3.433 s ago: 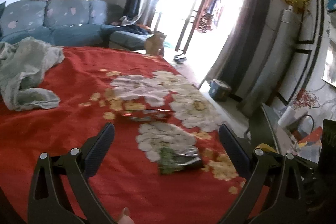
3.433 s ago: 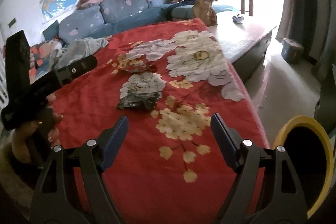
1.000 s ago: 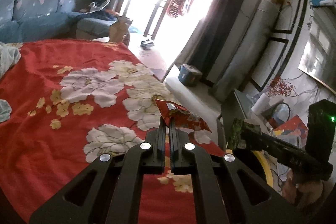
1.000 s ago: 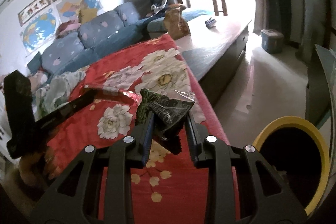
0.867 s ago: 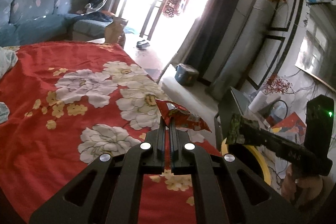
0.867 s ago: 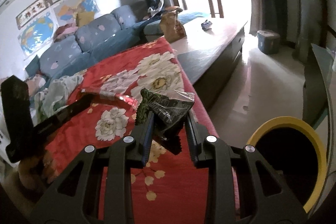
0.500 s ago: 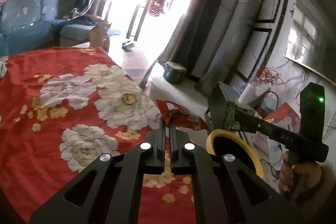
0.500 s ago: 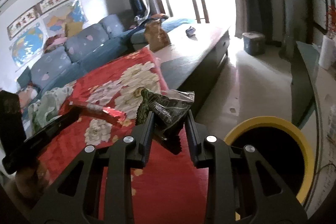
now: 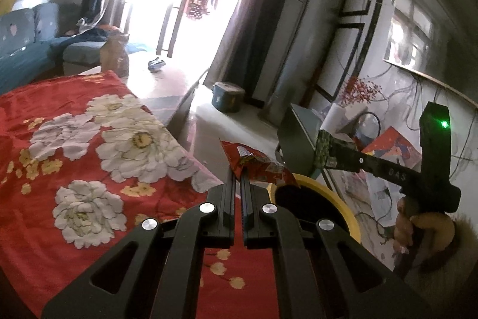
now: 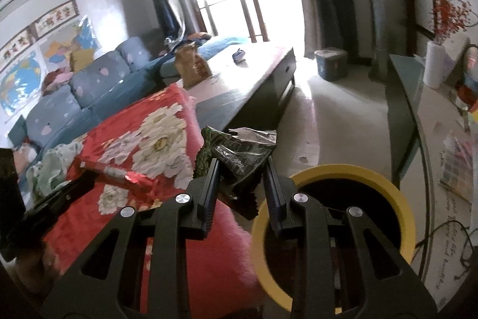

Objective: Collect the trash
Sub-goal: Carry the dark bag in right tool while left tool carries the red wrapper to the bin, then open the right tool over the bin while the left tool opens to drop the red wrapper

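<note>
- My left tool is clenched on the red snack wrapper, which sticks out past its tips.
- My right tool is grasping the dark green wrapper, pads pressed in on its crumpled body.
- A second ago both tools hung over the red flowered blanket; now they have swung sideways off its edge, and the yellow-rimmed bin has slid in just ahead of the right tool, below its tips.
- From the left tool the bin sits just ahead and to the right, the red wrapper overhanging its near rim.
- I read this as the carry nearly done: both wrappers are off the blanket, neither dropped yet.
- Next I would centre each over the opening, then release.
</note>
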The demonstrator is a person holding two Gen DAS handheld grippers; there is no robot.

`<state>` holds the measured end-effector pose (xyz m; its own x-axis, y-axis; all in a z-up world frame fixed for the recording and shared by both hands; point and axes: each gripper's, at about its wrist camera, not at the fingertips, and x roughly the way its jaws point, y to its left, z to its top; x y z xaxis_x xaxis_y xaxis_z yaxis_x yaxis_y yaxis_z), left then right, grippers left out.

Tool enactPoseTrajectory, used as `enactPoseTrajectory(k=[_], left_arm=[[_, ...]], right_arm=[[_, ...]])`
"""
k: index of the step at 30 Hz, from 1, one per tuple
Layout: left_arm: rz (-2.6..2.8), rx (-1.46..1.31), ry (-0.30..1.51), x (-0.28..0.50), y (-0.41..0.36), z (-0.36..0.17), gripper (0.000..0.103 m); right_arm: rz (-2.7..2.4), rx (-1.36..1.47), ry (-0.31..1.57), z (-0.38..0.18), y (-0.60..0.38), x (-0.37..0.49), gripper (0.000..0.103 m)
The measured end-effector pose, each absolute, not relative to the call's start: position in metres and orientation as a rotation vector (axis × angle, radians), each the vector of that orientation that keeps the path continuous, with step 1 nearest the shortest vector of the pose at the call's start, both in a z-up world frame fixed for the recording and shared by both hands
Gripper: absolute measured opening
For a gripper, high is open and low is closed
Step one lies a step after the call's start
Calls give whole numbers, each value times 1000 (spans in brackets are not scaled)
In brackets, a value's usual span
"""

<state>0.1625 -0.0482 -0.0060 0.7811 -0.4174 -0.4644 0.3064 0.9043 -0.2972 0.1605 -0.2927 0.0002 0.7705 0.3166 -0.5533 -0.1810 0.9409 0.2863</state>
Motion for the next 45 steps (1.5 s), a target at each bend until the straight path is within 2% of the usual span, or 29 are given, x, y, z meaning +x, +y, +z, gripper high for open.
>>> enactPoseTrajectory(k=[20,45], left_arm=[[-518,-96,609,163,-134,-21,3],[-643,32,742,178,-223,-77,3]], right_arm=[[108,336,677,-32,-367,162,23],[7,432,763,-79,-412,170,26]])
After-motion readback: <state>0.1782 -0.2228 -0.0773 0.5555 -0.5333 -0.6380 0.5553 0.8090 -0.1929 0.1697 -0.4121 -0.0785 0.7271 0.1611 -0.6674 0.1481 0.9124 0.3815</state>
